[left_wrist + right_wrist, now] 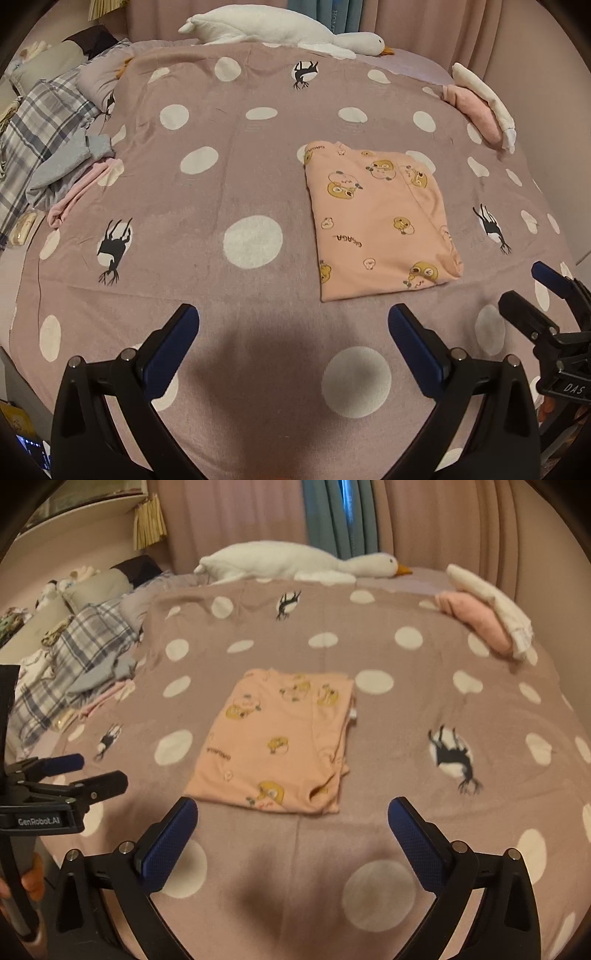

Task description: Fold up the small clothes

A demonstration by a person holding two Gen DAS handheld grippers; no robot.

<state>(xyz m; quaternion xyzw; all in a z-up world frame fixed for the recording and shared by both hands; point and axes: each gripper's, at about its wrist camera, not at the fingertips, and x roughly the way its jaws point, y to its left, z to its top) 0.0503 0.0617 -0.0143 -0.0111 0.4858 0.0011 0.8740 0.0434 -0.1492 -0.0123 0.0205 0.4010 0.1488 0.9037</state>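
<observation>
While both your left claw (291, 325) and right claw (291, 818) gape wide and empty, the folded pink garment (380, 225) lies loose; careless dragging could undo it.

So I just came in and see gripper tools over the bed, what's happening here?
A person is folding small clothes with a handheld gripper in each hand. The peach cartoon-print garment lies folded into a neat rectangle on the polka-dot bedspread. The left gripper and right gripper hang above the near edge, jaws wide open and empty. Unfolded clothes wait at the left.
</observation>
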